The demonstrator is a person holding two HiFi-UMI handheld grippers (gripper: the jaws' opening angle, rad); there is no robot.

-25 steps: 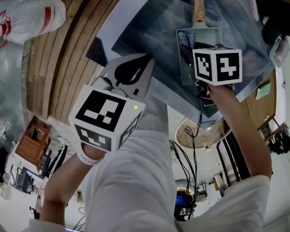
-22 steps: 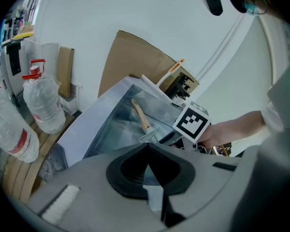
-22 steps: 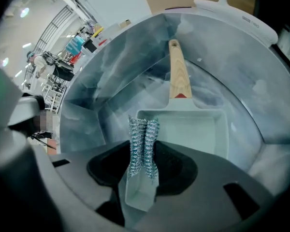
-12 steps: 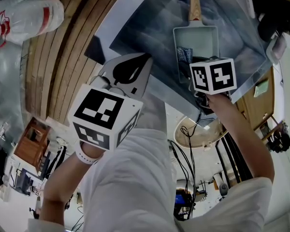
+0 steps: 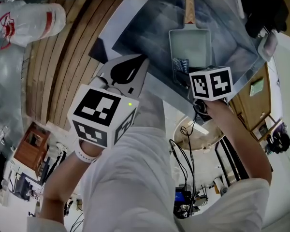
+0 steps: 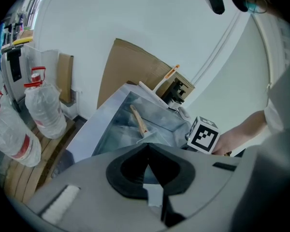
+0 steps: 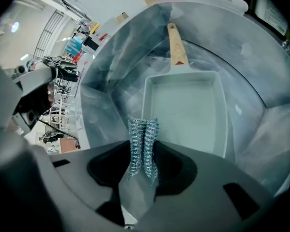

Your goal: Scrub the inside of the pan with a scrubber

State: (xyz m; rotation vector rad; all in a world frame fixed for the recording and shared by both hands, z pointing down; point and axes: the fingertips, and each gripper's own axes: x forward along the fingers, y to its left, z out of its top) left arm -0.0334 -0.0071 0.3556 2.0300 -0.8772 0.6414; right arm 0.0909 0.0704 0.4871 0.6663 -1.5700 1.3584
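A square pale-green pan with a wooden handle lies in the steel sink. My right gripper is shut on a steel chain-mail scrubber at the pan's near left corner. In the right gripper view the scrubber hangs folded between the jaws of the right gripper, over the near rim of the pan. My left gripper is shut and empty, held left of the sink. From the left gripper I see the pan beyond it.
Wooden slats run left of the sink, with plastic bags beyond them. A cardboard sheet leans on the wall behind the sink. Cables hang below the sink's near edge.
My right gripper has drawn the scrubber along the pan's left side, from near the handle end back to the near edge. The left gripper has stayed put.
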